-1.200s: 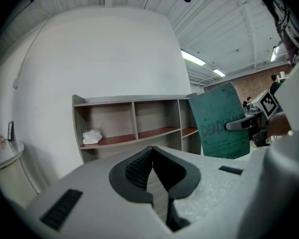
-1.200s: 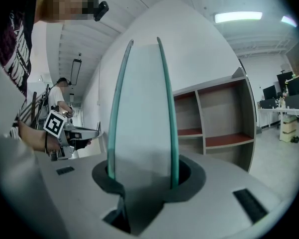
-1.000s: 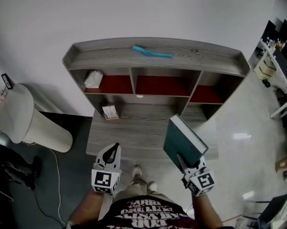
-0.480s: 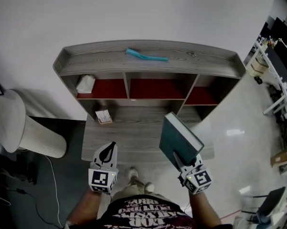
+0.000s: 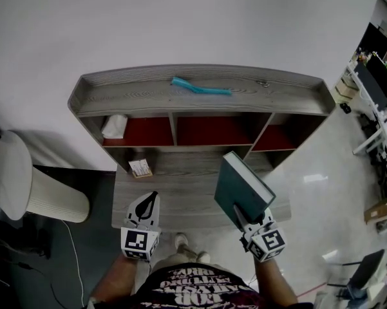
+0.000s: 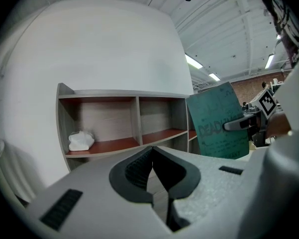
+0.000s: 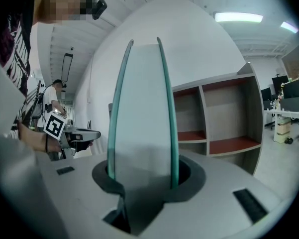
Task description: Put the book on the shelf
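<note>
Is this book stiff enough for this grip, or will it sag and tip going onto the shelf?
Probably stiff: the book stands straight above the right gripper without sagging. Held only at its lower end, it could pivot in the jaws if it bumps the shelf.

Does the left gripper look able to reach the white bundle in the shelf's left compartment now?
Probably yes: the left gripper holds nothing, the compartment holding the white bundle is open in front, and only a small box lies nearby.
</note>
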Action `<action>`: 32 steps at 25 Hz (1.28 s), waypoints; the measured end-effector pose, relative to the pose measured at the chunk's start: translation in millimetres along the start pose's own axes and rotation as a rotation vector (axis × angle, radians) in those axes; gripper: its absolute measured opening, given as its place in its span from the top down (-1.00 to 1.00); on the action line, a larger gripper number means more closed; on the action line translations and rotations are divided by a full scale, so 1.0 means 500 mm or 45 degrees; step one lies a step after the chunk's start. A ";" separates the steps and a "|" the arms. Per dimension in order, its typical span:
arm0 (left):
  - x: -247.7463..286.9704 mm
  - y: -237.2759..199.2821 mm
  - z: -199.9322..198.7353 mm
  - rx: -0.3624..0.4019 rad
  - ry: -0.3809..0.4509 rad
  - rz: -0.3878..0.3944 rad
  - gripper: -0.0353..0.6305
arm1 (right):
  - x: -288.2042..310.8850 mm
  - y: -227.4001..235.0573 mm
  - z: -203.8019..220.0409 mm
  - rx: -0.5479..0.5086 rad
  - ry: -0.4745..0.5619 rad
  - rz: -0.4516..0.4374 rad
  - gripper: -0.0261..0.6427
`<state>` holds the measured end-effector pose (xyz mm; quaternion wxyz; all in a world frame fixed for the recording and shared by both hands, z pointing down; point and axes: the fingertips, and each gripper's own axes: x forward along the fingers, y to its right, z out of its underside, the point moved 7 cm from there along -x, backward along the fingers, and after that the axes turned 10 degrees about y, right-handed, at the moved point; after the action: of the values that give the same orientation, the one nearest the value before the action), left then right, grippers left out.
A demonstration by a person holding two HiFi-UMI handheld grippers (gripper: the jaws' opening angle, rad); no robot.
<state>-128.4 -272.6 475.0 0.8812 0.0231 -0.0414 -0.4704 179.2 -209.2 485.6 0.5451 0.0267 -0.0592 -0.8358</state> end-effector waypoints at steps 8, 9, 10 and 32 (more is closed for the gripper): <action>0.062 -0.051 0.005 0.003 0.006 0.054 0.88 | 0.068 0.012 0.004 0.030 0.006 0.034 0.43; 0.071 -0.056 0.005 0.003 0.006 0.062 0.88 | 0.078 0.013 0.001 0.032 0.007 0.040 0.43; 0.080 -0.061 0.005 0.003 0.005 0.070 0.88 | 0.088 0.015 -0.001 0.036 0.010 0.046 0.43; 0.180 -0.136 0.033 -0.013 0.008 0.208 0.88 | 0.194 0.042 -0.015 0.092 0.030 0.173 0.43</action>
<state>-136.5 -385.2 490.7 0.9168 0.0165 -0.0378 -0.3971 160.1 -306.7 482.8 0.6000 0.0522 -0.0847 -0.7938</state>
